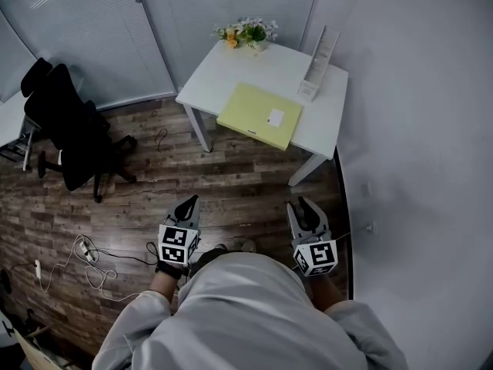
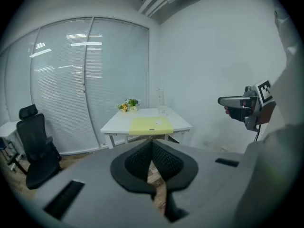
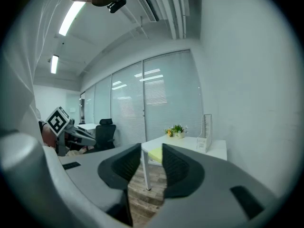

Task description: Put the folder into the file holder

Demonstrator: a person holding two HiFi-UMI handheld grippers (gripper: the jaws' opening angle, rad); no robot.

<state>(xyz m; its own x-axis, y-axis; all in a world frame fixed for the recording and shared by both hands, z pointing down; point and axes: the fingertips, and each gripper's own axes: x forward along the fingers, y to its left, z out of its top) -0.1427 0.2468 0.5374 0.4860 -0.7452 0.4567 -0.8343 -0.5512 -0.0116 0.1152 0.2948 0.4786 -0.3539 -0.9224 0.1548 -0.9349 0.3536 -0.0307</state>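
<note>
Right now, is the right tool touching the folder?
Apart. The head view shows the right tool over the floor, well short of the table where the folder lies.

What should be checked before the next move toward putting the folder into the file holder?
1. Folder lies flat on the table, uncovered: ok.
2. File holder stands upright at the table's corner: ok.
3. File holder empty: cannot tell.
4. Left gripper open: not ok, jaws together, empty.
5. Right gripper open: ok, jaws slightly apart, empty.
6. Grippers near the folder: not ok, both over the floor, short of the table.
</note>
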